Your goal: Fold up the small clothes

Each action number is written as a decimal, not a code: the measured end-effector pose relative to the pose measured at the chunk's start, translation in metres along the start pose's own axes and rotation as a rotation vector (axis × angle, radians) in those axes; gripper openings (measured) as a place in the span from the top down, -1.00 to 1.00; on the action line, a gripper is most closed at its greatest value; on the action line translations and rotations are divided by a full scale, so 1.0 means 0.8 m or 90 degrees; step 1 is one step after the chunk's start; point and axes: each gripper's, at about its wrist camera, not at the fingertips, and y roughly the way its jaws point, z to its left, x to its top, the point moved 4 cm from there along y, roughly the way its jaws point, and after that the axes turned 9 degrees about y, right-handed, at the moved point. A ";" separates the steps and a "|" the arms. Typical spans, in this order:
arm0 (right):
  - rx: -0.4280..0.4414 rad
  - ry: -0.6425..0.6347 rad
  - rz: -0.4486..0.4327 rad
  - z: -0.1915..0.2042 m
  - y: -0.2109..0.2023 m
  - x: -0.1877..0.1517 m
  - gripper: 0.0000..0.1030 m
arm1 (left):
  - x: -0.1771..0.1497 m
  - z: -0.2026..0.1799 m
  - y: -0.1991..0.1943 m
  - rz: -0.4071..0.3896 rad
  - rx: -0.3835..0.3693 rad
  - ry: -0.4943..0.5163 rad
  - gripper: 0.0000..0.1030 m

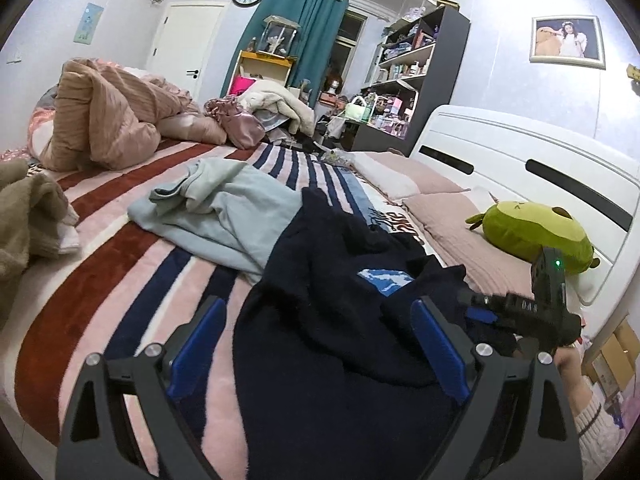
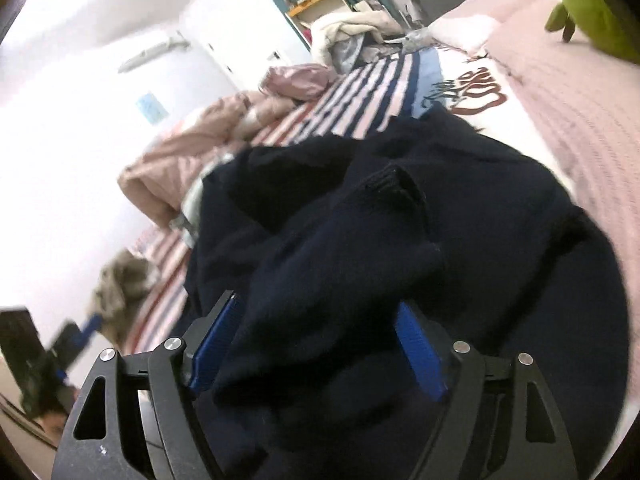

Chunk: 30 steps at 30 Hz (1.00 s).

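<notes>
A dark navy garment [image 1: 340,320] with a small blue and white patch [image 1: 384,280] lies crumpled on the striped bed cover [image 1: 100,280]. My left gripper [image 1: 320,312] is open just above its near edge, blue pads wide apart. My right gripper [image 1: 480,314] shows at the right of the left wrist view, over the garment's right side. In the right wrist view the right gripper [image 2: 316,308] is open with a bunched fold of the navy garment [image 2: 360,260] lying between its pads. A ribbed cuff [image 2: 396,186] sticks up in the middle.
A pale grey-blue garment [image 1: 224,216] lies beyond the navy one. A pink quilt [image 1: 104,120] is heaped at the far left, a beige fleece [image 1: 28,216] at the left edge. A green plush toy [image 1: 532,232] rests on pink pillows [image 1: 460,220] by the white headboard [image 1: 520,168].
</notes>
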 end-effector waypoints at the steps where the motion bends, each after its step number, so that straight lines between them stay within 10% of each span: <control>1: 0.005 0.007 -0.005 0.000 0.004 0.004 -0.07 | 0.000 0.002 0.000 0.000 0.002 -0.003 -0.78; 5: -0.019 0.007 -0.001 0.003 0.021 0.016 0.87 | -0.002 0.010 -0.001 -0.002 0.003 -0.015 -0.78; 12: -0.040 -0.063 0.013 0.041 0.034 0.010 0.85 | -0.007 0.023 -0.007 -0.004 0.009 -0.024 -0.78; 13: -0.054 -0.055 0.011 0.038 0.035 0.010 0.68 | -0.008 0.025 -0.008 -0.005 0.009 -0.026 -0.78; 15: -0.097 -0.050 0.004 0.031 0.037 0.011 -0.30 | -0.011 0.030 -0.010 -0.004 0.010 -0.030 -0.78; 17: -0.113 -0.055 0.003 0.028 0.040 0.010 -0.56 | -0.013 0.034 -0.010 -0.001 0.011 -0.033 -0.78; 21: -0.094 -0.056 0.035 0.029 0.053 0.003 0.14 | -0.018 0.038 -0.005 0.009 0.011 -0.039 -0.78; 23: -0.097 -0.091 0.021 0.041 0.052 0.002 0.88 | -0.018 0.037 -0.007 0.008 0.009 -0.036 -0.78; 30: -0.008 -0.259 0.037 0.125 0.038 -0.041 0.89 | -0.014 0.038 -0.012 0.001 0.013 -0.032 -0.78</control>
